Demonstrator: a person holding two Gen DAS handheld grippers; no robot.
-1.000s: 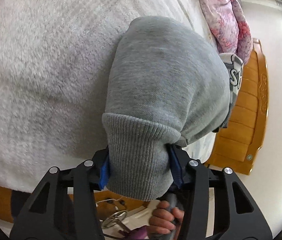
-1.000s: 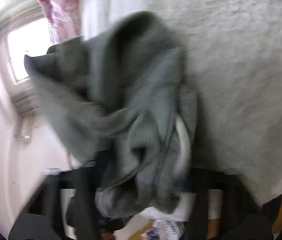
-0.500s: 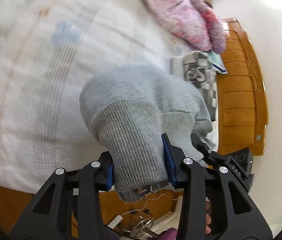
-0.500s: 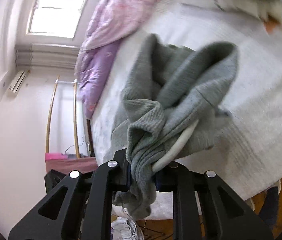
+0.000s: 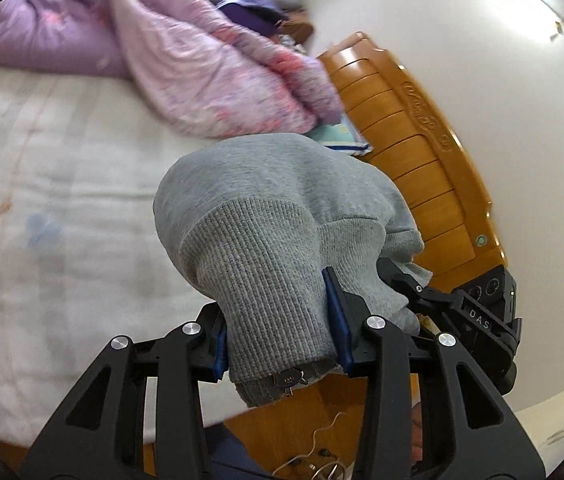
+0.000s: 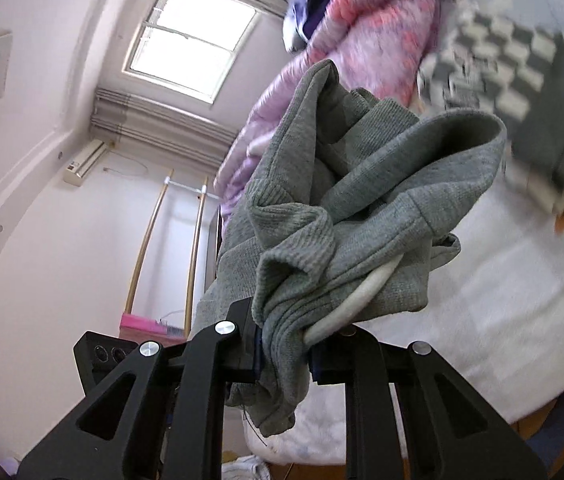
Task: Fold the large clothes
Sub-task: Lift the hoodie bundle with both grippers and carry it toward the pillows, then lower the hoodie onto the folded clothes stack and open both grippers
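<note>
A grey sweatshirt [image 5: 277, 216] is held up above the white bed [image 5: 61, 184]. My left gripper [image 5: 279, 332] is shut on its ribbed hem or cuff, which bulges between the blue pads. My right gripper [image 6: 286, 354] is shut on another bunched, ribbed part of the same sweatshirt [image 6: 362, 208], with a white inner band showing. The rest of the garment is crumpled and hangs between the two grippers. The other gripper's black body [image 5: 486, 320] shows close at the right of the left wrist view.
A pink and purple quilt [image 5: 185, 64] lies piled at the head of the bed. A wooden headboard [image 5: 422, 152] stands at the right. A grey checkered garment [image 6: 522, 76] lies on the bed. A window [image 6: 193, 44] and a clothes rack [image 6: 169, 240] are beyond.
Both grippers have lifted and swung the sweatshirt up off the bed. The views now point toward the quilt, headboard and window. Both grips have held.
</note>
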